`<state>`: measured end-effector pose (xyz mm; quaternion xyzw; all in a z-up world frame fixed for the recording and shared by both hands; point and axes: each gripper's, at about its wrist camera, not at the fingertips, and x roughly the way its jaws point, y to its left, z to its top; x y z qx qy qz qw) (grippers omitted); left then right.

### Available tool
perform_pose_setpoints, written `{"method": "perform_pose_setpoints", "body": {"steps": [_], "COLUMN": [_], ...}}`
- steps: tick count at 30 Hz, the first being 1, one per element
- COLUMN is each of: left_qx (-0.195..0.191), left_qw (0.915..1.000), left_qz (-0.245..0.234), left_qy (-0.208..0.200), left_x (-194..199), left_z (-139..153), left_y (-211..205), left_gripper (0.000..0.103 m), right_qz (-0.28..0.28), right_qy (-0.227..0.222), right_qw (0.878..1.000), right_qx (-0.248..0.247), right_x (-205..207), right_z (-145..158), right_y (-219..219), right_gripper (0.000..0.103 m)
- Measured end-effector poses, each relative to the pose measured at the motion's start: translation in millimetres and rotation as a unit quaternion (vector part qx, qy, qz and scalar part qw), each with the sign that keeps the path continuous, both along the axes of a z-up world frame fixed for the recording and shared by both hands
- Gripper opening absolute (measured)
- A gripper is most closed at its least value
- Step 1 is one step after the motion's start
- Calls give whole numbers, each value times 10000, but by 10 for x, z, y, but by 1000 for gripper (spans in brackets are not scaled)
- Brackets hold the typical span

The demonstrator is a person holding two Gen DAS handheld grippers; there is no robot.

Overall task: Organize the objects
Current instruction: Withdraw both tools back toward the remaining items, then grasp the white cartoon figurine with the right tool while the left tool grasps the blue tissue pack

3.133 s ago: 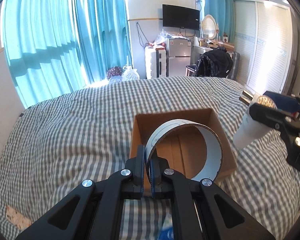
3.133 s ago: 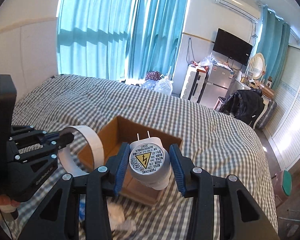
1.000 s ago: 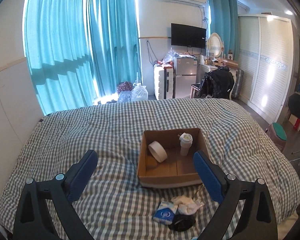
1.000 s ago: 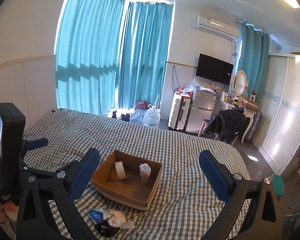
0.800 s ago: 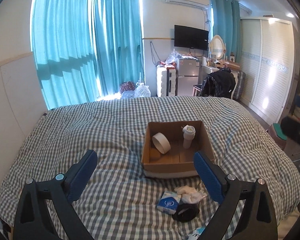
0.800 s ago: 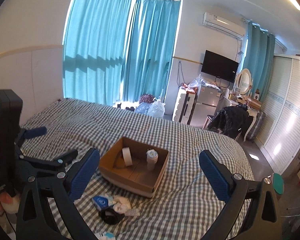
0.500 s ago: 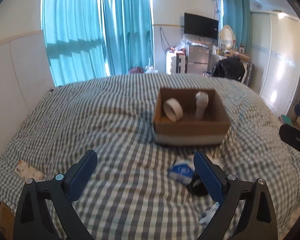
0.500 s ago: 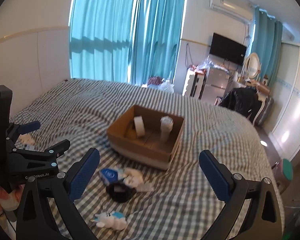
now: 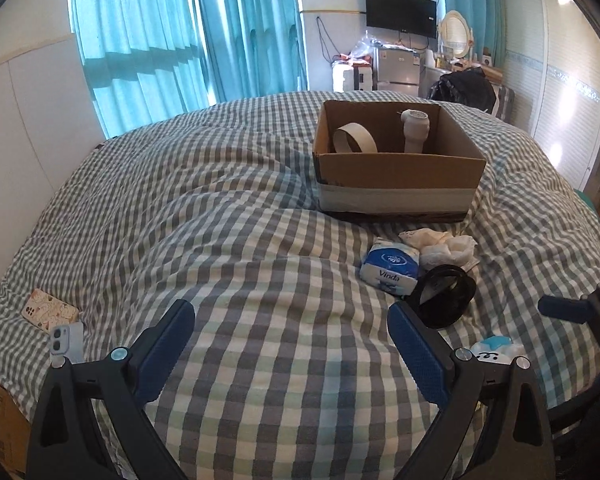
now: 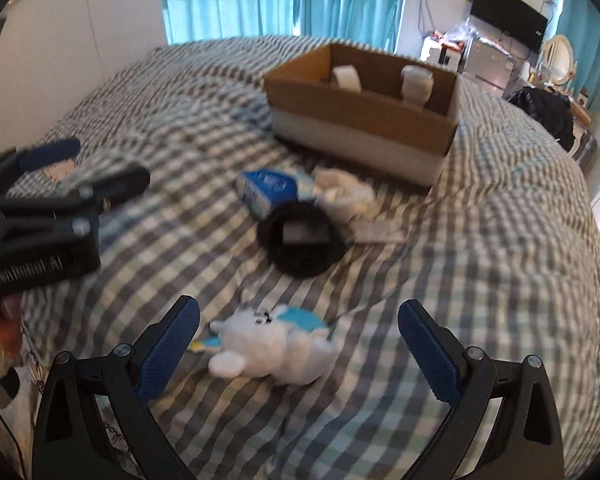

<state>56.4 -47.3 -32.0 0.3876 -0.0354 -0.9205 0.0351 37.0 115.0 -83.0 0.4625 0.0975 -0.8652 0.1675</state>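
A soft bed (image 9: 228, 216), covered in rumpled grey-and-white checked cloth, fills both views. In the upper right of the left wrist view a brown cardboard box (image 9: 398, 172) with a pale band round its base is seen; inside it a white tape ring (image 9: 354, 138) stands on edge and a white cylindrical plug (image 9: 415, 130) stands upright beside it. Just below the box, right of centre, a blue-and-white tissue pack (image 9: 390, 266), a crumpled white cloth (image 9: 440, 246) and a glossy black ring (image 9: 446, 290) are clustered, touching. A white plush toy (image 10: 272, 344) with a blue patch lies at the lower centre of the right wrist view, between the blue-padded fingers of the right claw (image 10: 298, 340), which is spread wide and empty. The left claw (image 9: 290, 346) is likewise spread wide and holds nothing. A patterned phone case (image 9: 50, 310) lies at the lower left of the left wrist view.

Against the frames half a second earlier, both claws have been lowered towards the bedding, the loose items are seen nearer, and the right wrist view is now blurred.
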Motion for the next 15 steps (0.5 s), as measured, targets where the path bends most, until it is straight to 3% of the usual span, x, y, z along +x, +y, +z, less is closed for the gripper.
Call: {"method": "perform_pose_setpoints", "body": {"steps": [3, 5, 9, 15], "left_qx": [43, 42, 43, 106], "left_qw": [10000, 9999, 9999, 9996], "left_qz": [55, 64, 27, -36], "left_qy": [-56, -114, -166, -256], "left_x": [-8, -18, -27, -93], "left_z": [-35, -57, -78, -105], "left_y": [-44, -45, -11, 53], "left_gripper": [99, 99, 99, 99], "right_qz": [-51, -35, 237, 207], "right_qy": [-245, -417, -570, -408], "right_qw": [9997, 9991, 9975, 9978], "right_qx": [-28, -119, -334, -483], "right_x": [-60, -74, -35, -10], "right_z": [-166, -272, -312, -181], "right_y": [3, 8, -51, 18], "right_gripper": [100, 94, 63, 61]}}
